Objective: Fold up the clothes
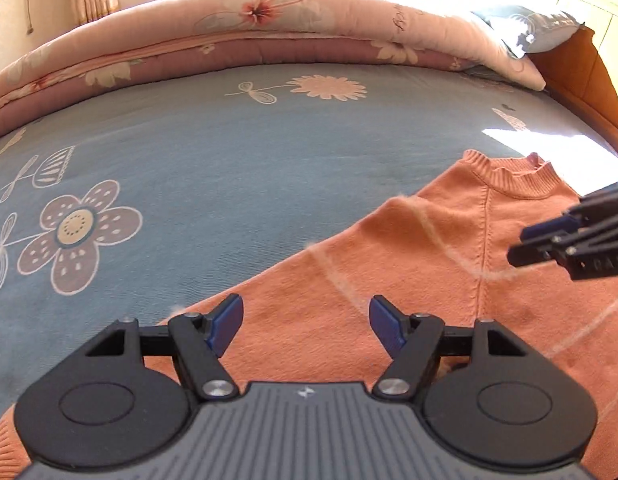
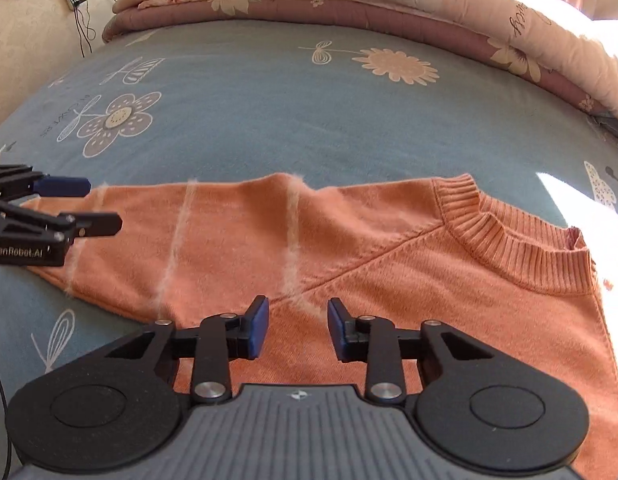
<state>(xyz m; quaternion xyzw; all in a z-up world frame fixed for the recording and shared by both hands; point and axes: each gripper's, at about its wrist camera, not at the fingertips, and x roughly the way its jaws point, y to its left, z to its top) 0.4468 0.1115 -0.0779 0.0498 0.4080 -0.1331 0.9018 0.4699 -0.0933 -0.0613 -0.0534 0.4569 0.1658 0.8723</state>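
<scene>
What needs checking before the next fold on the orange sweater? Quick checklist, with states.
1. Left gripper empty, pads apart: ok.
2. Right gripper empty, pads apart over the knit: ok.
3. Sweater lying on the bed sheet: ok.
4. Sleeve spread out to the side, not folded in: not ok.
5. Collar lying smooth: ok.
6. Hem straight: cannot tell, out of view.

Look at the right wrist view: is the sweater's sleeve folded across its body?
No, the sleeve lies stretched out sideways from the sweater, flat on the bedsheet.
</scene>
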